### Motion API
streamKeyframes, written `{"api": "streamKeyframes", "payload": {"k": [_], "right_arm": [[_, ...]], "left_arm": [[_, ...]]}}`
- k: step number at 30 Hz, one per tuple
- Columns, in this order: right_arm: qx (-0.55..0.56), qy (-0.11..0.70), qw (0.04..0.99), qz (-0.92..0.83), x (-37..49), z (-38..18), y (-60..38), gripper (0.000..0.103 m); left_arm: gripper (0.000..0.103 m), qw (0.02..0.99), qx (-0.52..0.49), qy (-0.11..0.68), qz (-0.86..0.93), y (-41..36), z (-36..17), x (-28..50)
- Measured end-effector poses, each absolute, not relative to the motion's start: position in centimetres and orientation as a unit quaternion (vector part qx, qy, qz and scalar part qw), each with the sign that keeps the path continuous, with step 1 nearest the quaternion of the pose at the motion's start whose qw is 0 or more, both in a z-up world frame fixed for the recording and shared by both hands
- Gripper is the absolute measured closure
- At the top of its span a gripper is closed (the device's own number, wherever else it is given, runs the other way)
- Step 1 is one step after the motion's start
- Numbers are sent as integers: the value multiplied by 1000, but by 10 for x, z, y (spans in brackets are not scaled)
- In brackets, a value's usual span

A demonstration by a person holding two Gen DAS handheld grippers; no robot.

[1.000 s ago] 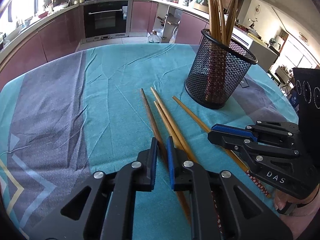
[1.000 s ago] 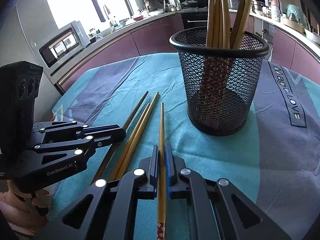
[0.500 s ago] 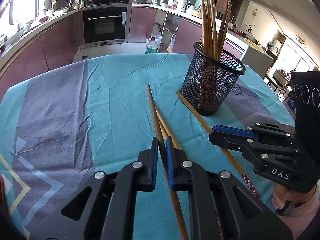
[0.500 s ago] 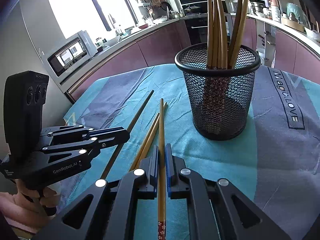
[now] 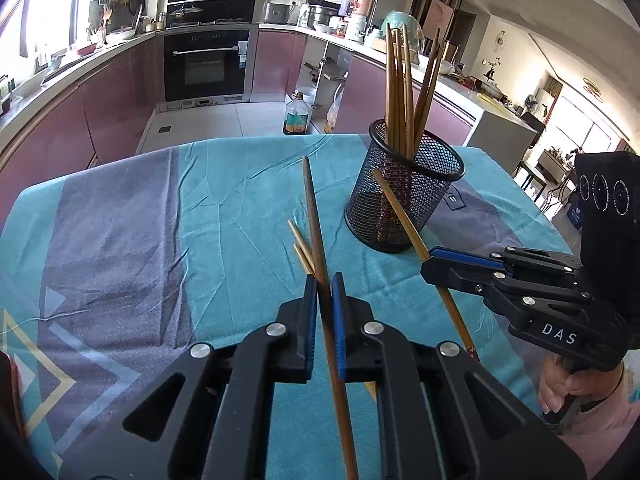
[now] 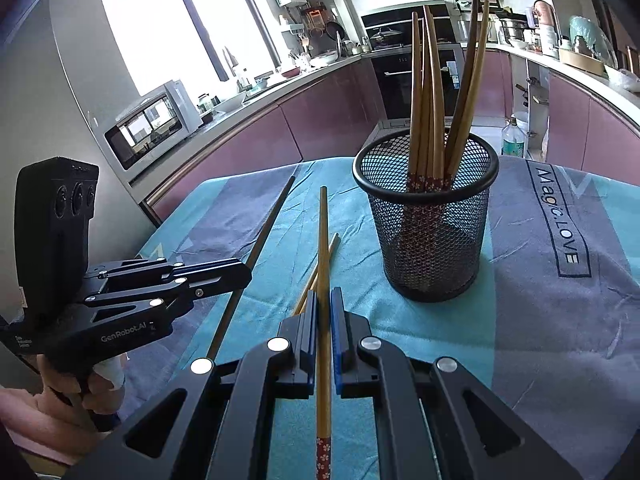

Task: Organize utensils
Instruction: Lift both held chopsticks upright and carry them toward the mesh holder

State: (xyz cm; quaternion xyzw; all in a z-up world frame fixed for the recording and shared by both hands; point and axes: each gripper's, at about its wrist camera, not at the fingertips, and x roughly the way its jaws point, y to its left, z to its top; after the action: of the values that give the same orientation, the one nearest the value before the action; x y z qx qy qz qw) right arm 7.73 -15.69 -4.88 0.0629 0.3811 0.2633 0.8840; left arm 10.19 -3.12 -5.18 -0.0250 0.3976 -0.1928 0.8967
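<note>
Each claw, left (image 5: 325,280) and right (image 6: 325,294), grips one chopstick; two chopsticks (image 5: 301,248) lie on the bench beside one basket (image 6: 430,240).

One mesh holder (image 6: 428,240) holds roughly seven chopsticks (image 6: 430,120) (tips overlap, hard to separate); beside the holder, four more chopsticks (image 5: 302,252), two lifted.

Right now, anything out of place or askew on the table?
Two light chopsticks lie loose on the teal cloth, outside the mesh holder where the others stand. Each set of tongs is shut on one more: left tongs on a dark chopstick, right tongs on a light chopstick. No spills or damage visible.
</note>
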Motion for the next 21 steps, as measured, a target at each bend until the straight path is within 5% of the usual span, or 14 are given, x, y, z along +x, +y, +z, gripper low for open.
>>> {"api": "streamKeyframes", "payload": {"k": [21], "right_arm": [[78, 343, 901, 256, 69, -28, -174, 98]], "left_arm": [[96, 904, -40, 367, -215, -18, -22, 85]]}}
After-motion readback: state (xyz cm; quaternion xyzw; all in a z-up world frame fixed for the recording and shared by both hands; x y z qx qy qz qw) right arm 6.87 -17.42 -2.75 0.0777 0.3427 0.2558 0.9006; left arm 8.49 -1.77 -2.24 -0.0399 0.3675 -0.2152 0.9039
